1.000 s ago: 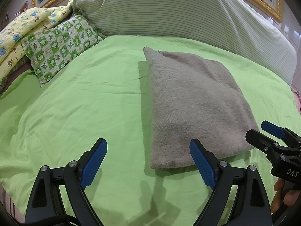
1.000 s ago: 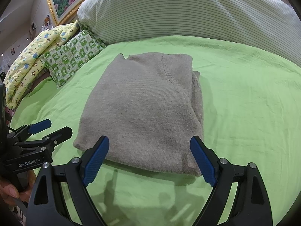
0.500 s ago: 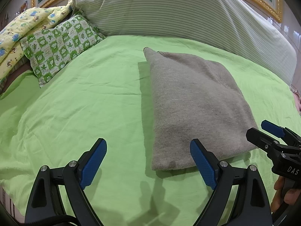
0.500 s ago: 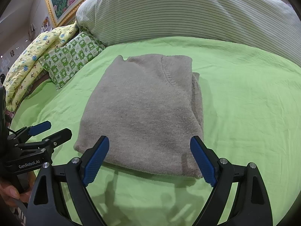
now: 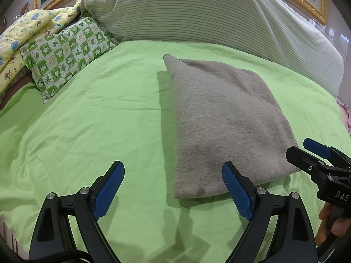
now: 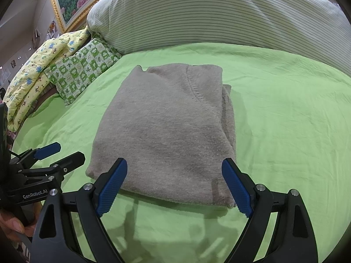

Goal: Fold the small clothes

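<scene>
A grey knit garment (image 5: 221, 118) lies folded into a rectangle on the green bed sheet (image 5: 87, 120); it also shows in the right wrist view (image 6: 166, 127). My left gripper (image 5: 173, 188) is open and empty, held just short of the garment's near left corner. My right gripper (image 6: 174, 185) is open and empty, held just short of the garment's near edge. Each gripper shows at the side of the other's view: the right one (image 5: 307, 153), the left one (image 6: 59, 153).
A large striped pillow (image 5: 208, 15) lies across the head of the bed. A green checked pillow (image 5: 65, 52) and a yellow printed quilt (image 5: 19, 35) lie at the far left. A gold picture frame (image 6: 65, 11) hangs behind.
Both grippers have drawn back very slightly from the garment. The garment has not moved and both grippers stay open.
</scene>
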### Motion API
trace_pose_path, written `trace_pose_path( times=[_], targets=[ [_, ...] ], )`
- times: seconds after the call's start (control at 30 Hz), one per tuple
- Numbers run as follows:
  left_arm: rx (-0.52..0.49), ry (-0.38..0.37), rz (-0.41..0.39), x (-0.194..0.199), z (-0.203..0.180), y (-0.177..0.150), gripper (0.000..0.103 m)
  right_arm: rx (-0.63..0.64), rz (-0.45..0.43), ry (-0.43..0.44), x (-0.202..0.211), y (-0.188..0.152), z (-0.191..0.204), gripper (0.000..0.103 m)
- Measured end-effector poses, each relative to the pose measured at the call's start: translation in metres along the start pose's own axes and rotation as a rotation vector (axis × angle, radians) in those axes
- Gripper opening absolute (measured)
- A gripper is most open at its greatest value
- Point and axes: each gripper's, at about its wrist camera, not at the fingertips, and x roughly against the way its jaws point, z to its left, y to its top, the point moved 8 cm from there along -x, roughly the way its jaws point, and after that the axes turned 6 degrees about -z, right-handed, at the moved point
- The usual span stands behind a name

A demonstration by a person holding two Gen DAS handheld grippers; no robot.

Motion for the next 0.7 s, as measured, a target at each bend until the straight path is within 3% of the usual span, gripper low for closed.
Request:
trace_pose_path(
  times=[0.7],
  targets=[
    [-0.013, -0.012, -0.001, 0.0000, -0.0036, 0.0007, 0.091, -0.008, -0.001, 0.003, 0.0030, -0.0012, -0.0018, 0.088]
  ],
)
